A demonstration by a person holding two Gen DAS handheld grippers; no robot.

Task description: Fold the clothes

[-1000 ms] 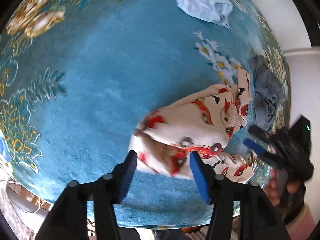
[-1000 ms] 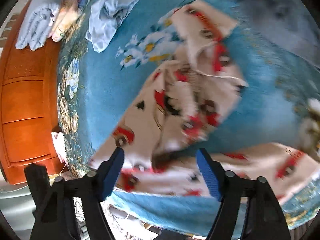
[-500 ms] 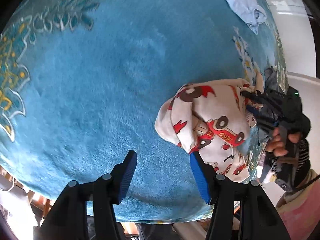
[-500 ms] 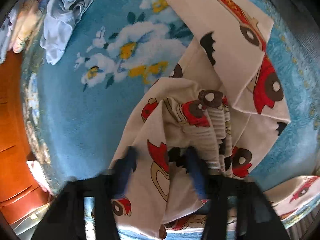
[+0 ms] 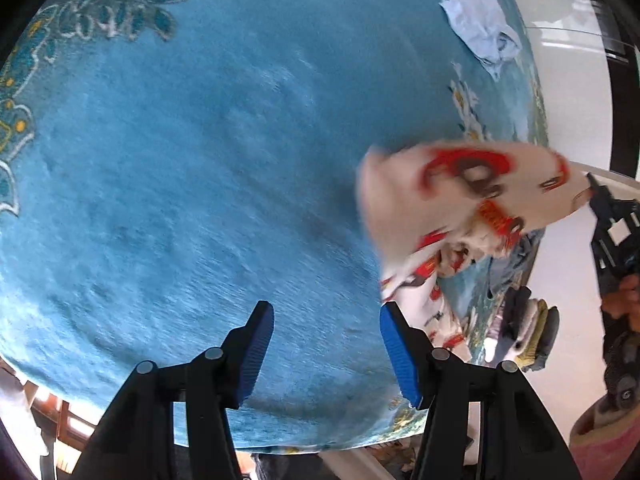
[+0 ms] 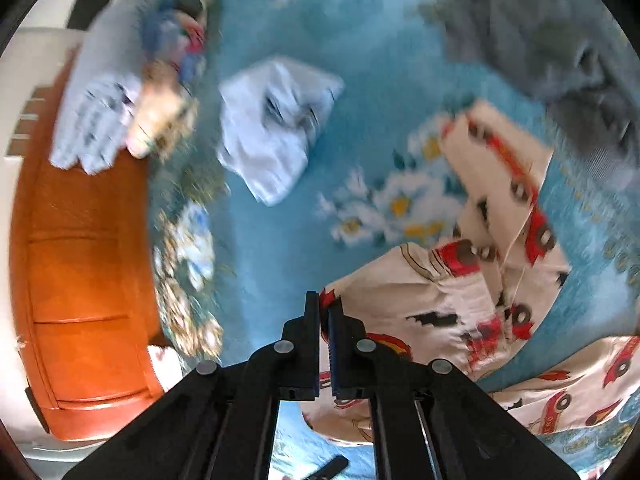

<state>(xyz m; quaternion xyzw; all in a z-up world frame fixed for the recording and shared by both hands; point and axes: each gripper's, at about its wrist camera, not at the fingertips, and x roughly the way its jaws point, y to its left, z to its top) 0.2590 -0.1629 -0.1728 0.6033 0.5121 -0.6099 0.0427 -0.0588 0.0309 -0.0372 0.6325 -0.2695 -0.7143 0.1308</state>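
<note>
A cream garment printed with red cars [image 6: 472,280] lies partly bunched on the blue floral blanket [image 6: 280,248]. My right gripper [image 6: 325,308] is shut on an edge of this garment and lifts it off the blanket; in the left wrist view the raised cloth [image 5: 472,196] hangs blurred at the right, with the right gripper [image 5: 612,220] beyond it. My left gripper [image 5: 326,320] is open and empty above bare blanket [image 5: 200,160], just left of the garment's lower part.
A pale blue garment [image 6: 276,128] lies crumpled on the blanket, also in the left wrist view [image 5: 480,24]. A grey garment [image 6: 560,52] lies at the far right. Folded clothes [image 6: 120,100] sit by the orange wooden bed frame [image 6: 80,280]. A clothes stack [image 5: 532,332] lies off the blanket's edge.
The right gripper has come down on the car-print garment, shut on its edge and lifted it. The left gripper stays open and has drifted left of the garment.
</note>
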